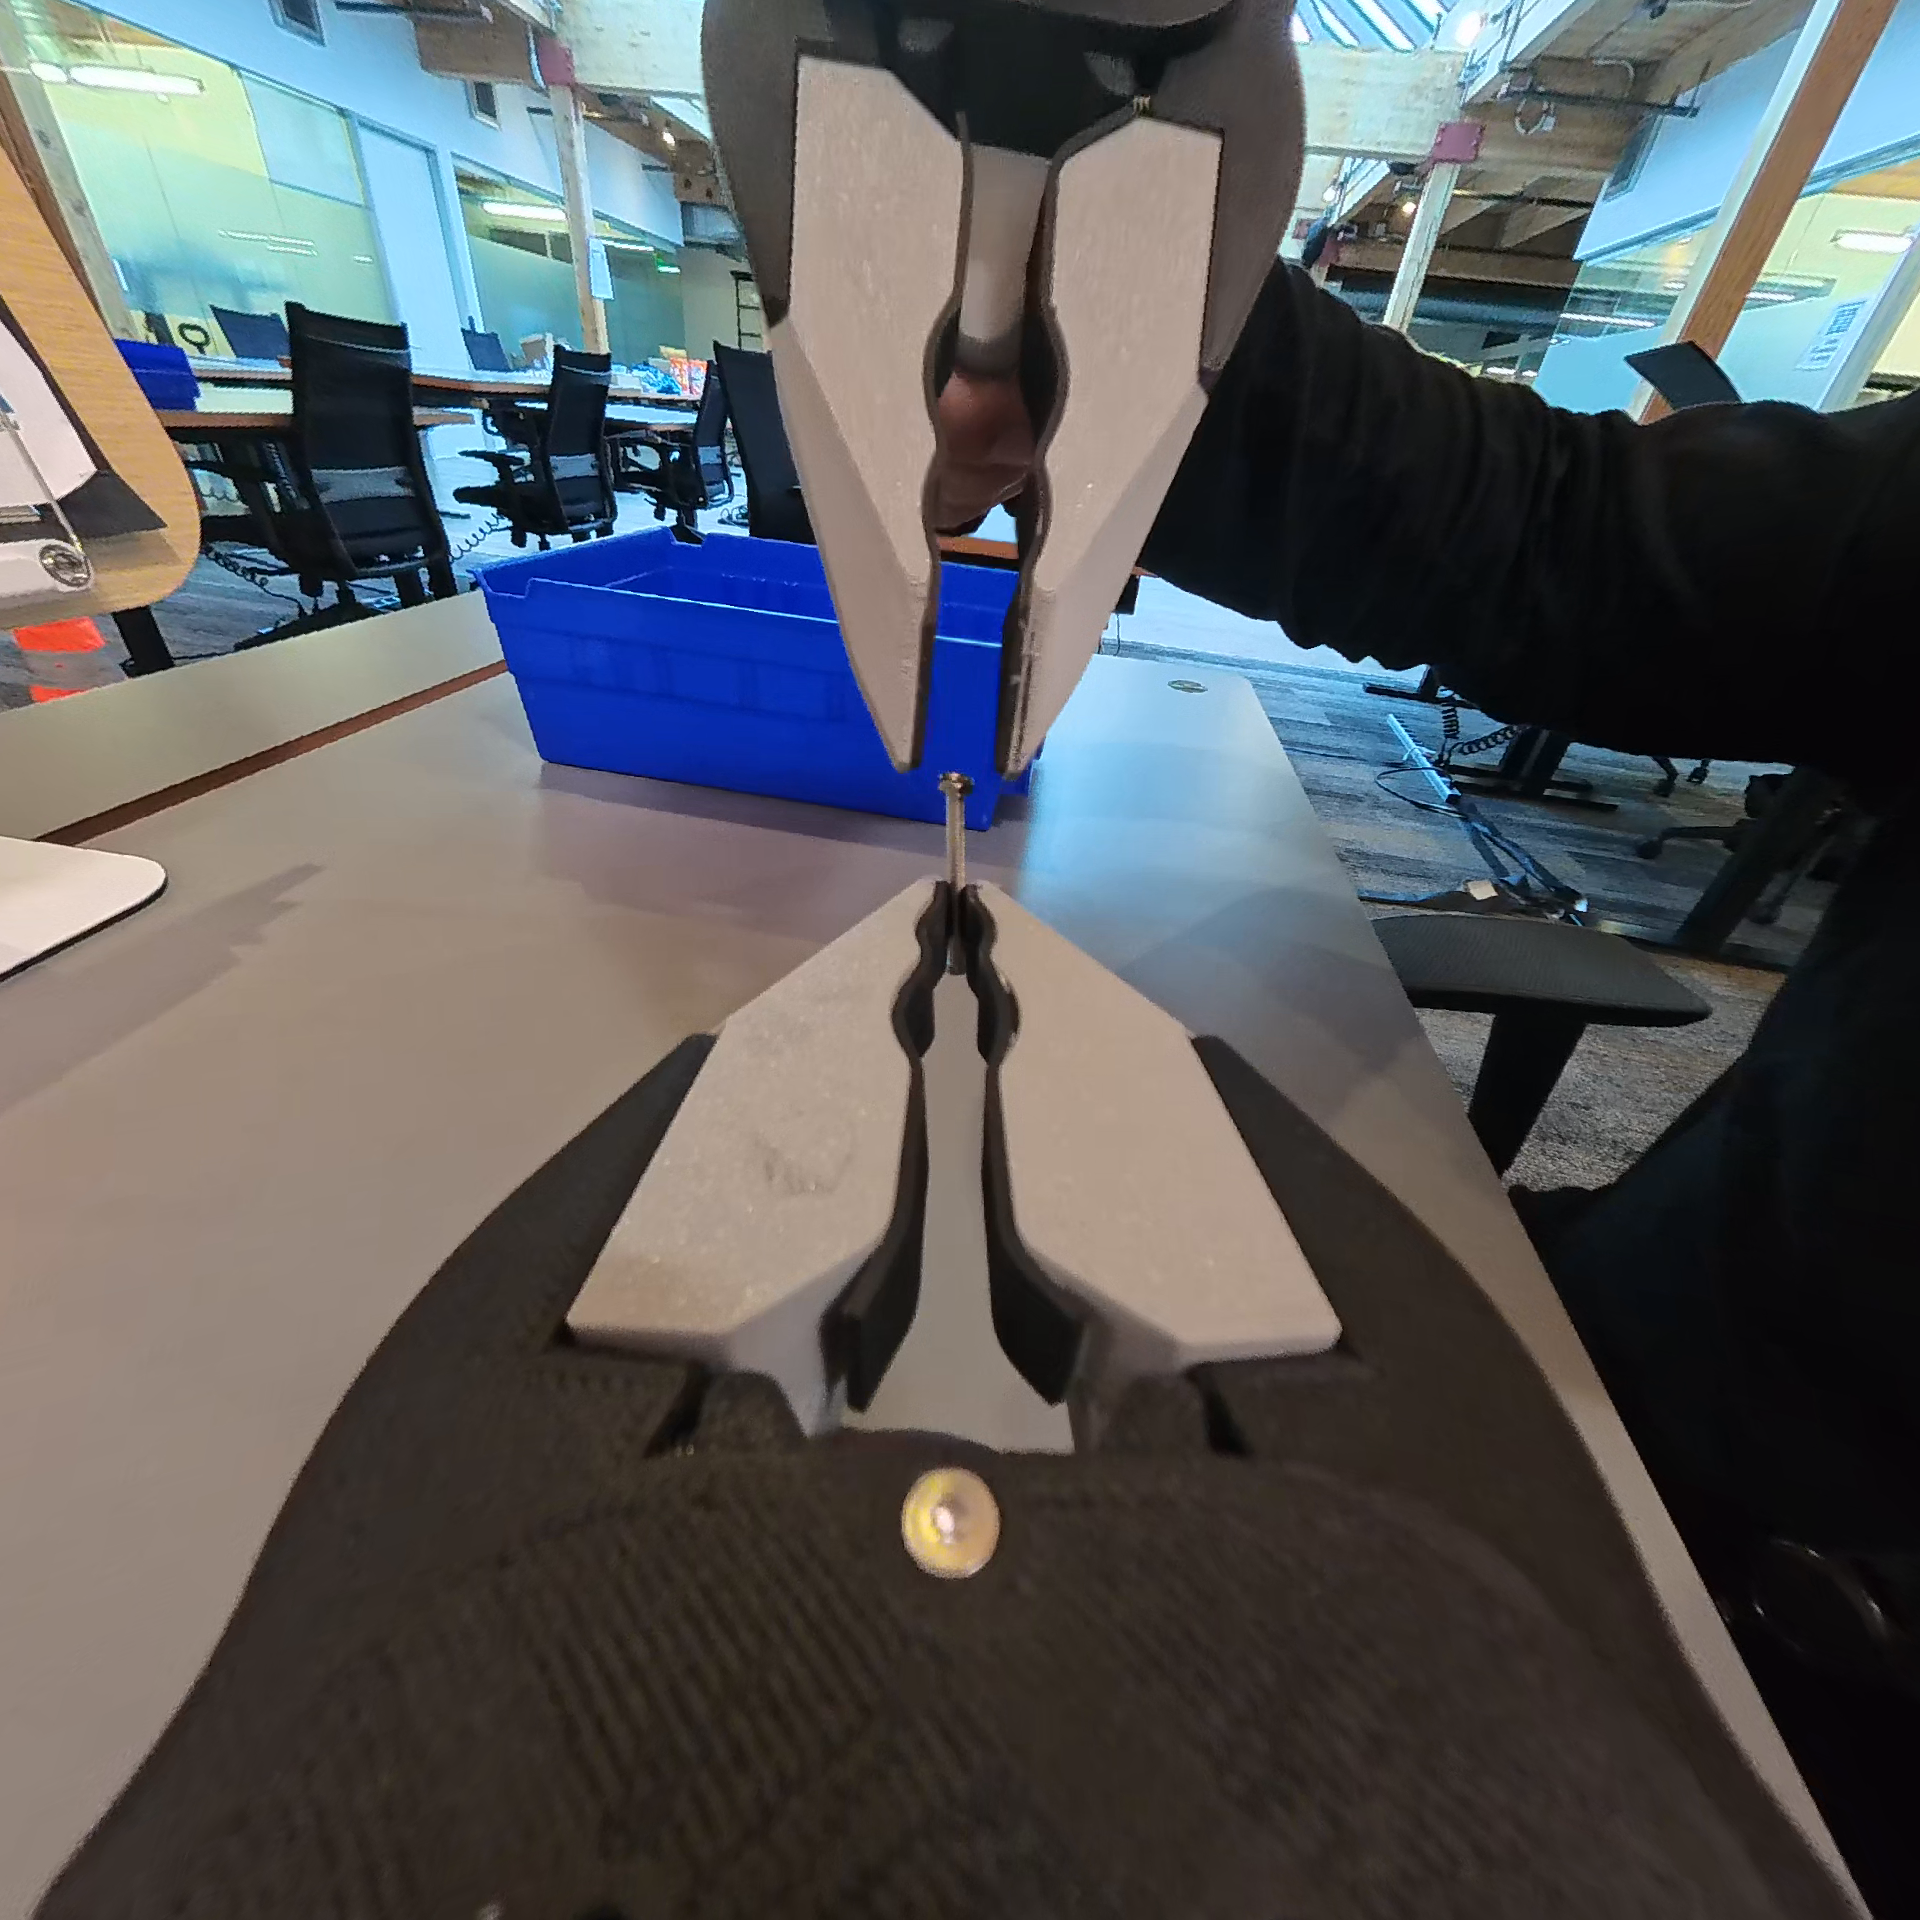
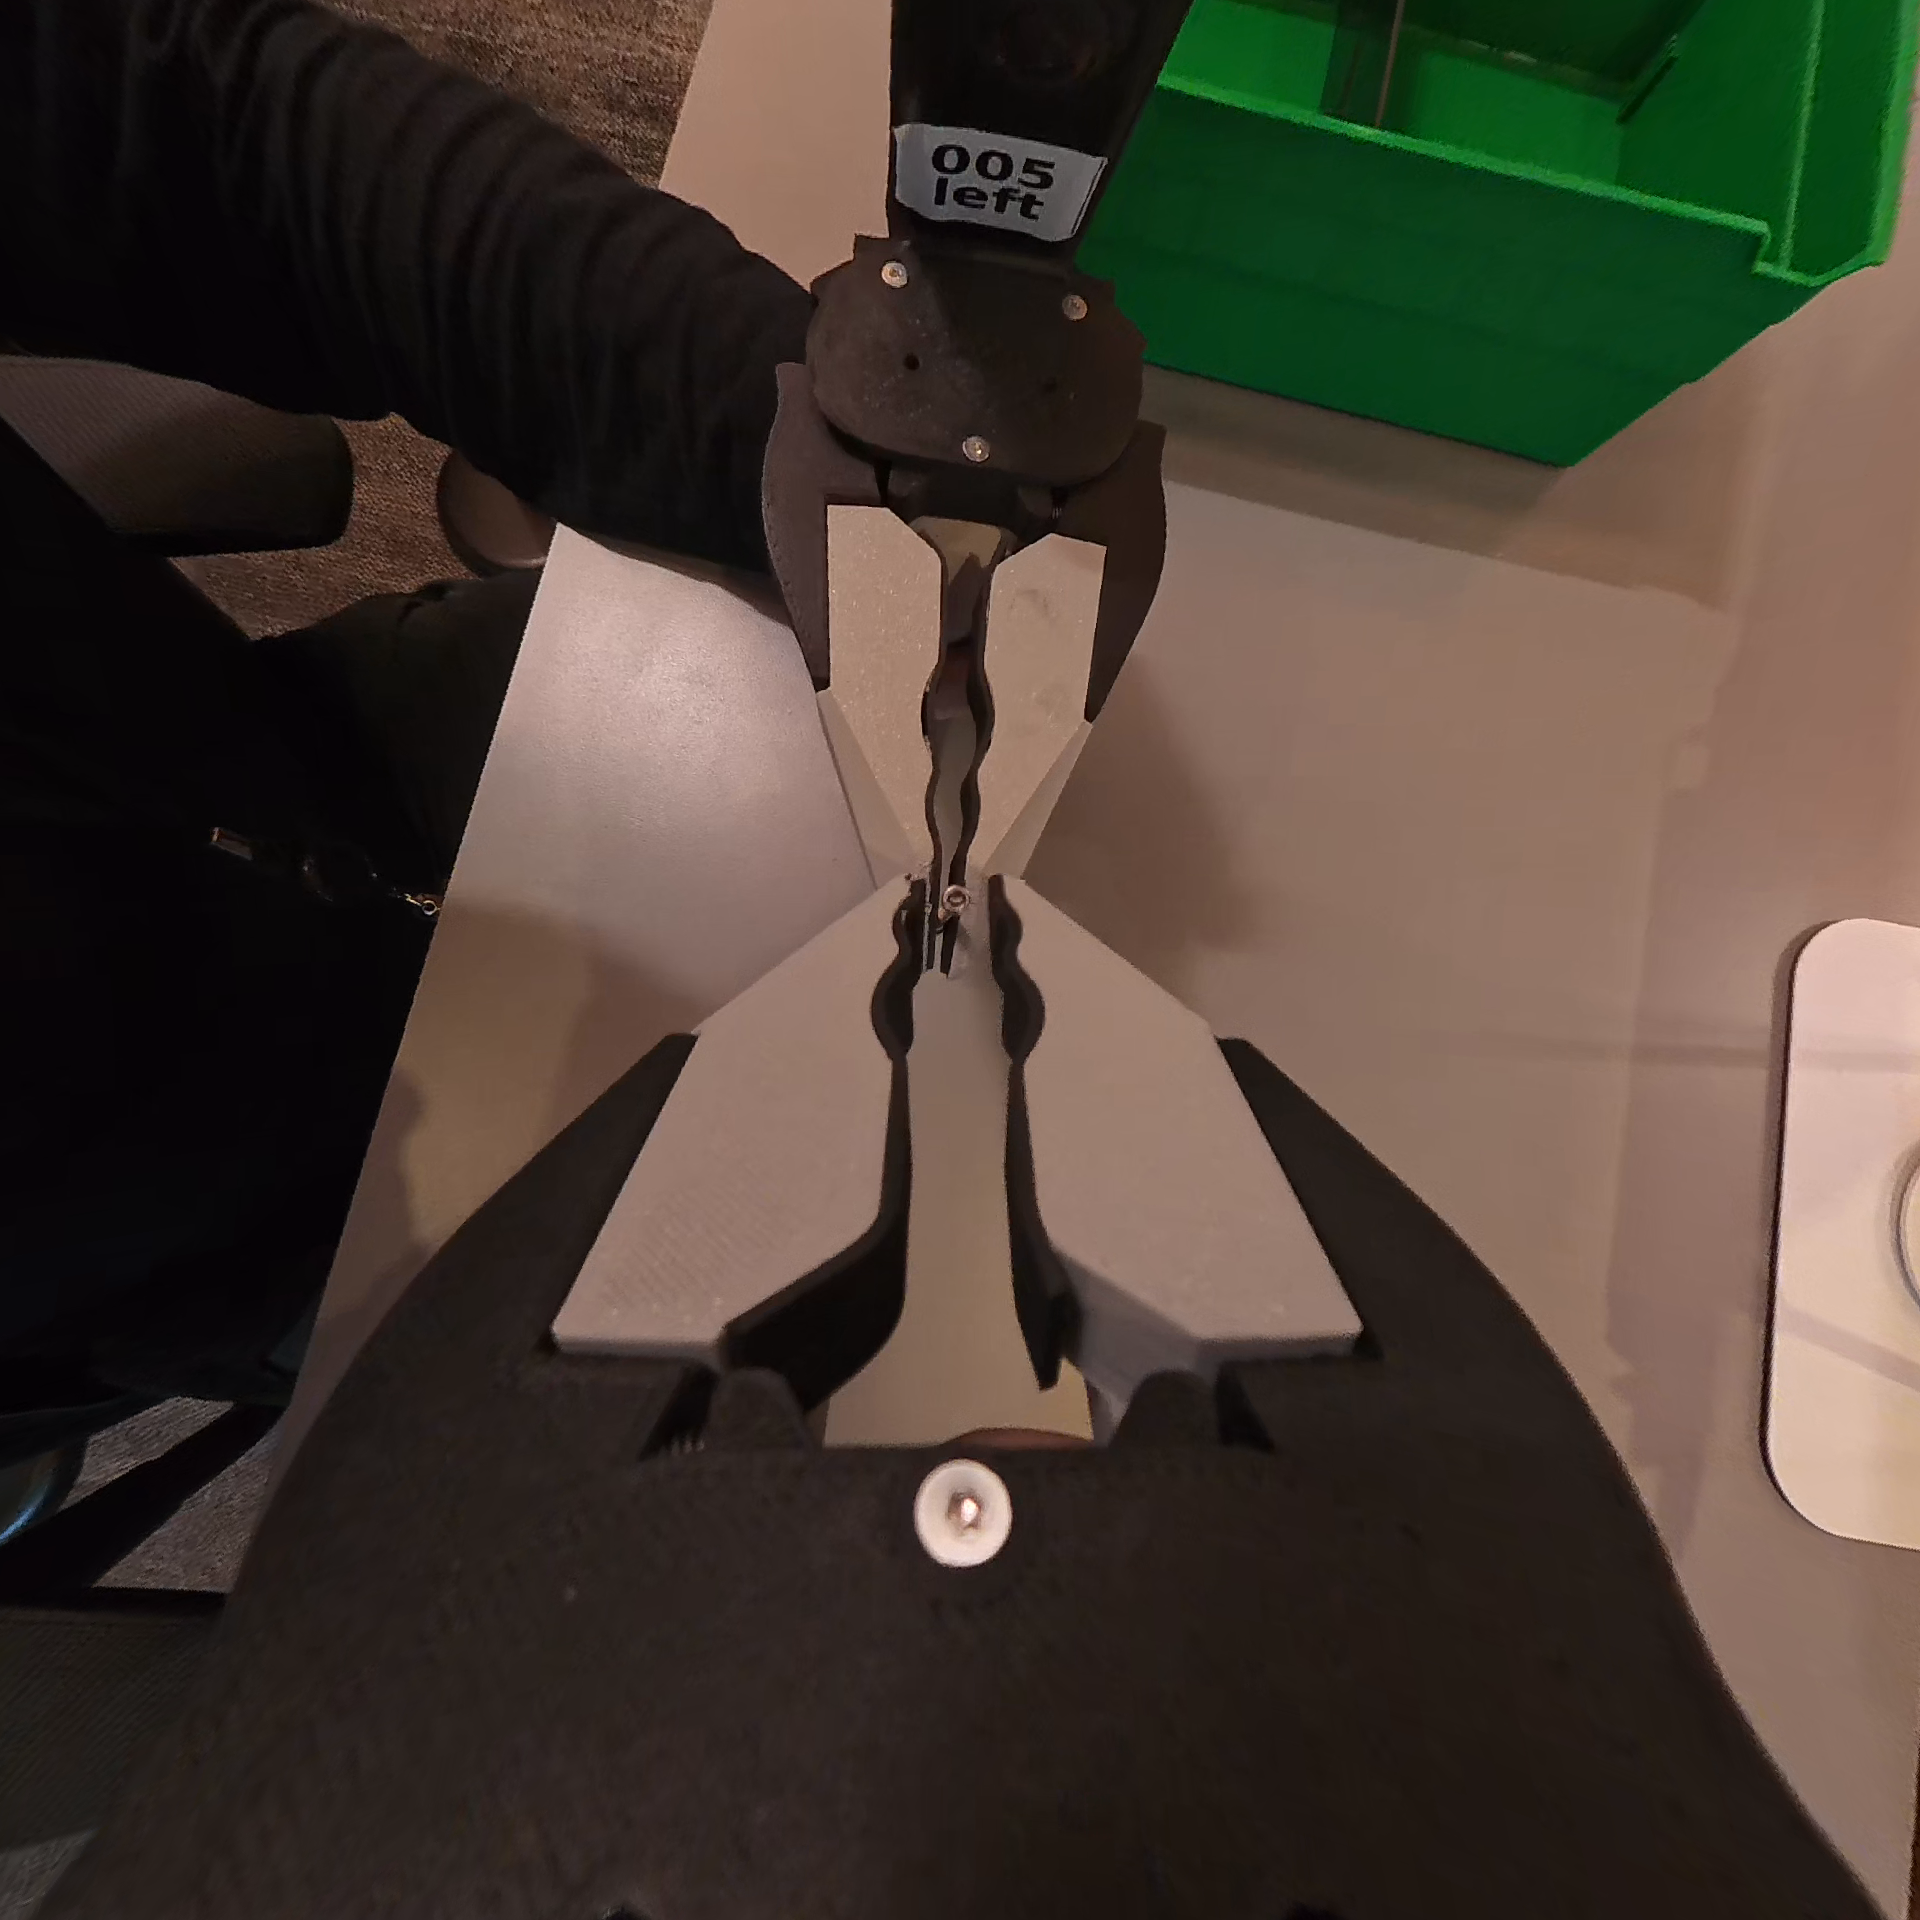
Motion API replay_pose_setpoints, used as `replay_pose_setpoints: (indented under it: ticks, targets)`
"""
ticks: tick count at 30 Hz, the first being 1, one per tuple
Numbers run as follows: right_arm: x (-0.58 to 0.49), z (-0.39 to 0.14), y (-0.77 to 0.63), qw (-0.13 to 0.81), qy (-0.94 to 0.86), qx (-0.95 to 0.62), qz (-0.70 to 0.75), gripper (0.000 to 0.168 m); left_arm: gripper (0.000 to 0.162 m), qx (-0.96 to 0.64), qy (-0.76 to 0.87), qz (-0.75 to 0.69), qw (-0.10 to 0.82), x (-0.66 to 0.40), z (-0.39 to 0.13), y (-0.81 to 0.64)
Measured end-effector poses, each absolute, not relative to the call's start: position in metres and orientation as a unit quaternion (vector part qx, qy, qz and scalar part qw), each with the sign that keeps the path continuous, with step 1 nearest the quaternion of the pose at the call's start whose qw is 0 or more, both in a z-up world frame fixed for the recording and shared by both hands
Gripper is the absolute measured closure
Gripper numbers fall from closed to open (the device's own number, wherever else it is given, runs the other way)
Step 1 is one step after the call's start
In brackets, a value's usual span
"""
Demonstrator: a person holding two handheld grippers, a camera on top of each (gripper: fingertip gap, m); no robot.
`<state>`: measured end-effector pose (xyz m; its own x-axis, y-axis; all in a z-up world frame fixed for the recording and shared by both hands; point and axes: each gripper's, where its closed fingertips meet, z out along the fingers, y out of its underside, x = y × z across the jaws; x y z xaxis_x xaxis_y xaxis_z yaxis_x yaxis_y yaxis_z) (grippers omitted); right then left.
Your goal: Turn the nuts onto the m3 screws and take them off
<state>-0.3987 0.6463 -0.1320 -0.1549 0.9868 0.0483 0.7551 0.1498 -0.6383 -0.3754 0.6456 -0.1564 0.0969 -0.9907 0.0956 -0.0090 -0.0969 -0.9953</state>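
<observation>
My left gripper (image 1: 954, 896) is shut on a thin m3 screw (image 1: 954, 842), which stands out forward from its tips above the grey table (image 1: 416, 1039). A small nut (image 1: 954, 784) sits at the screw's free end. My right gripper (image 1: 961, 767) points down at that end from above, jaws a little apart, with the nut just at the gap between the tips. In the right wrist view, my right gripper (image 2: 951, 896) meets the shut left gripper (image 2: 951, 868) tip to tip. The nut (image 2: 956, 898) shows as a small ring between my right fingertips.
A blue bin (image 1: 727, 644) stands on the table behind the grippers. A green bin (image 2: 1455, 260) stands at the far right of the right wrist view. A white flat pad (image 2: 1849, 1247) lies to the side. A person's black sleeve (image 1: 1507, 540) and a chair (image 1: 1538, 977) are at the table's edge. The tips of both grippers are at nearly the same place.
</observation>
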Motion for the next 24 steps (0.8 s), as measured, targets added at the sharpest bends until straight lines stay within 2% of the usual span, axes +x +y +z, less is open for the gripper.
replay_pose_setpoints:
  ticks: [6,14,24]
  targets:
    - [-0.394,-0.122,0.649,0.275,-0.694,-0.610,0.266,0.145,0.162,-0.549,0.453,-0.497,0.497,-0.376,-0.155,0.645]
    - [-0.389,-0.110,0.640,0.396,-0.593,-0.587,0.384,0.144,0.162,-0.541,0.452,-0.511,0.492,-0.375,-0.153,0.642]
    - [-0.400,-0.125,0.635,0.399,-0.564,-0.571,0.443,0.134,0.162,-0.533,0.449,-0.530,0.483,-0.375,-0.150,0.639]
